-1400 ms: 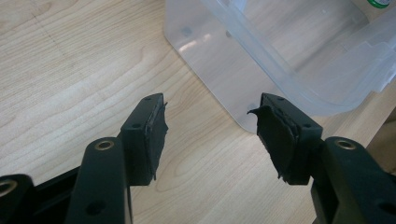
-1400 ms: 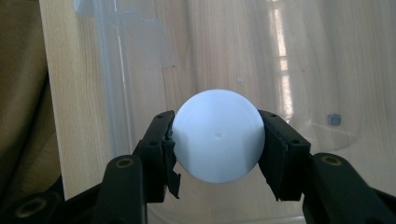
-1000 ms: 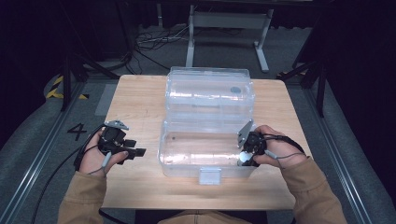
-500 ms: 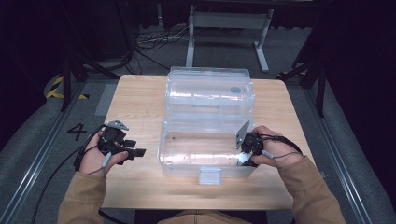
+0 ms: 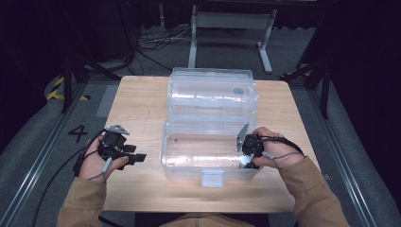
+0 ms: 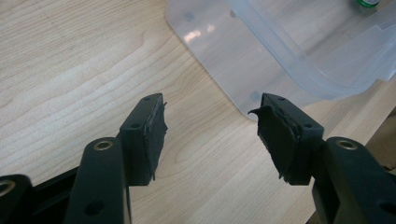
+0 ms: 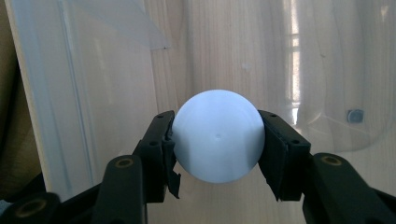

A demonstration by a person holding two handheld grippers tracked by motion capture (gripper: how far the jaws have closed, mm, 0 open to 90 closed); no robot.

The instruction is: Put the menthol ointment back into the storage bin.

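Little has shifted since a second ago: the right gripper [image 5: 247,157] has only edged slightly at the right end of the clear box [image 5: 208,156], lower centre of the high view, while the left gripper [image 5: 135,158] rests at lower left on the table [image 5: 137,104]. Left gripper view: jaws spread apart, nothing between them, box corner at upper right. Right gripper view: jaws clamp a pale ball [image 7: 218,135], mid-frame, over the box's clear floor.

Bright table, dark surroundings, glare on clear plastic, soft focus
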